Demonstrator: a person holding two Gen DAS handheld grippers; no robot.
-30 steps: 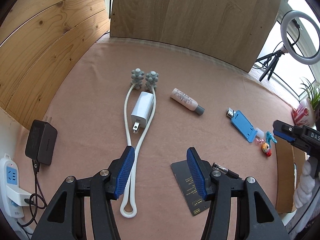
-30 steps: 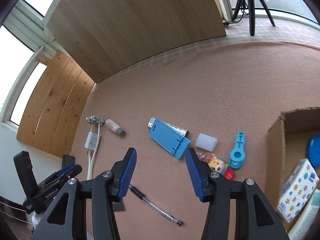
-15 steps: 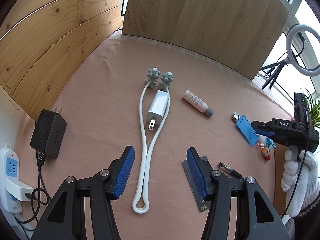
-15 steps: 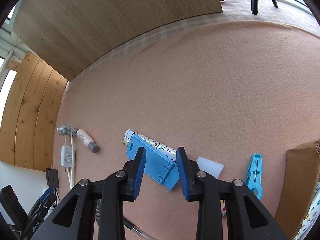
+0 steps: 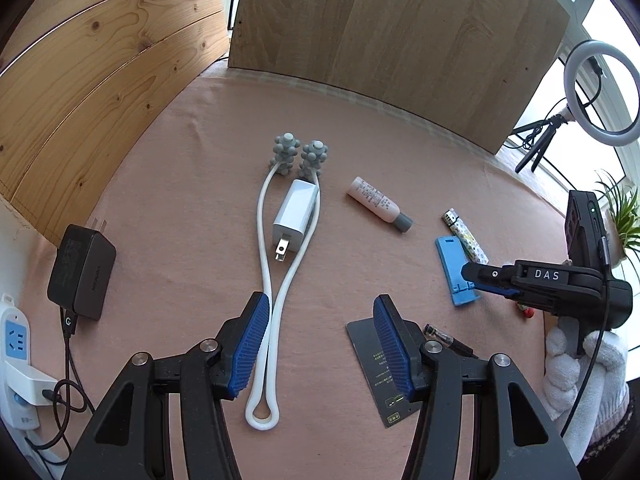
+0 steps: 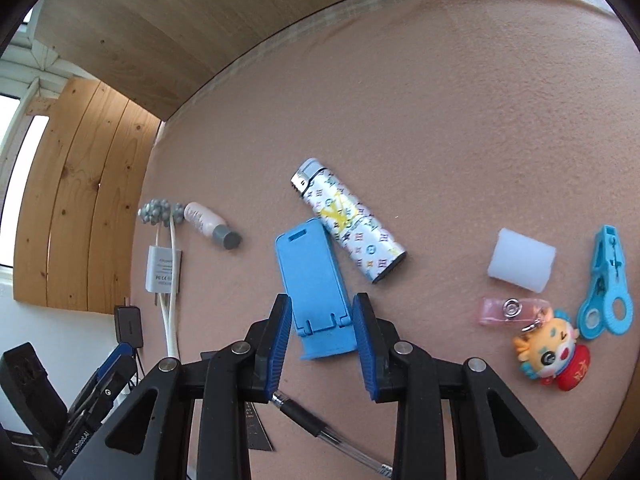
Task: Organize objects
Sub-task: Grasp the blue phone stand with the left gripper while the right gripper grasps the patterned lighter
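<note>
Right gripper (image 6: 322,330) has descended, jaws narrowed, straddling blue phone stand (image 6: 316,280).

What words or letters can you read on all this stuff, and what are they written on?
"DAS": white letters on the side of the right gripper.
"FC CE": marks on the white charger; its other print is too small.
"LV" style monograms: on the lighter.
Black card: small print, unreadable.
Pink bottle: text too blurred.
Black adapter: faint, unreadable.

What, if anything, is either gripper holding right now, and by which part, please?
Nothing yet. The right gripper straddles the lower end of the flat blue plastic phone stand, pads not touching. The left gripper is open and empty.
</note>
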